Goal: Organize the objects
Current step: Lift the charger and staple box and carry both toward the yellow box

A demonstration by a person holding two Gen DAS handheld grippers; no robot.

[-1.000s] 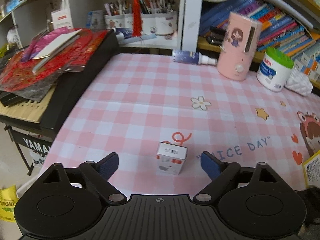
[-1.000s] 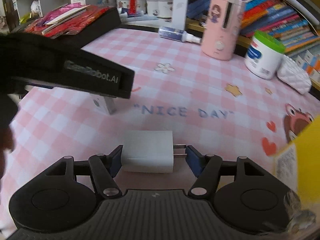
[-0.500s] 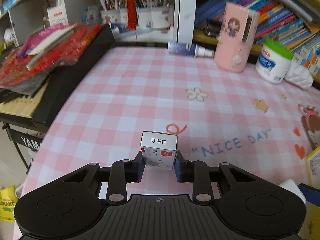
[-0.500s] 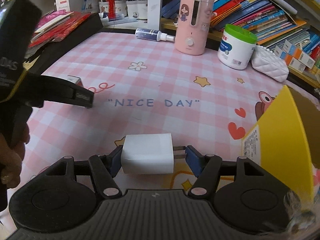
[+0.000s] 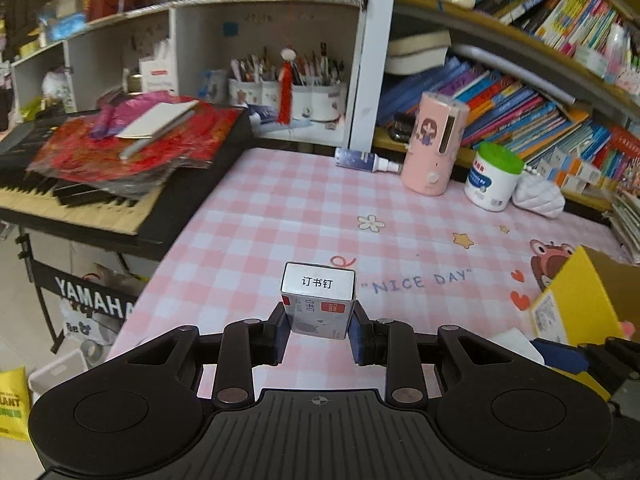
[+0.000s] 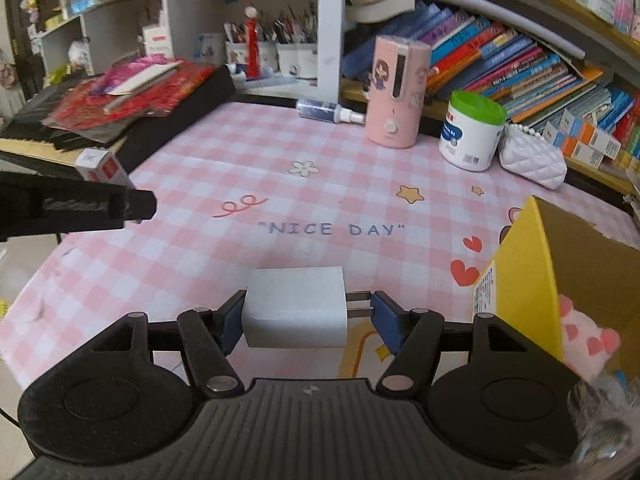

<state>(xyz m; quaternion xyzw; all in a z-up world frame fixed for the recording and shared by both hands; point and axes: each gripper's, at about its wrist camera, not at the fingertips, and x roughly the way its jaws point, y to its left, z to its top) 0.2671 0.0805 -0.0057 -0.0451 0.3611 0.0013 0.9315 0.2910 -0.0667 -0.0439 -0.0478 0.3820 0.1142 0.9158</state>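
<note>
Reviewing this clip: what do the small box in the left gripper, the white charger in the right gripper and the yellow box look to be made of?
Small box: printed paperboard, slightly glossy, with crisp folded edges.
White charger: smooth moulded plastic, satin finish, rounded corners; its prongs look metal.
Yellow box: cardboard, yellow print outside, raw brown inside.

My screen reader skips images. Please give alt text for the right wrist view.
The right gripper holds a white plug adapter above a pink checked tablecloth printed "NICE DAY". An open yellow cardboard box stands at right.
</note>
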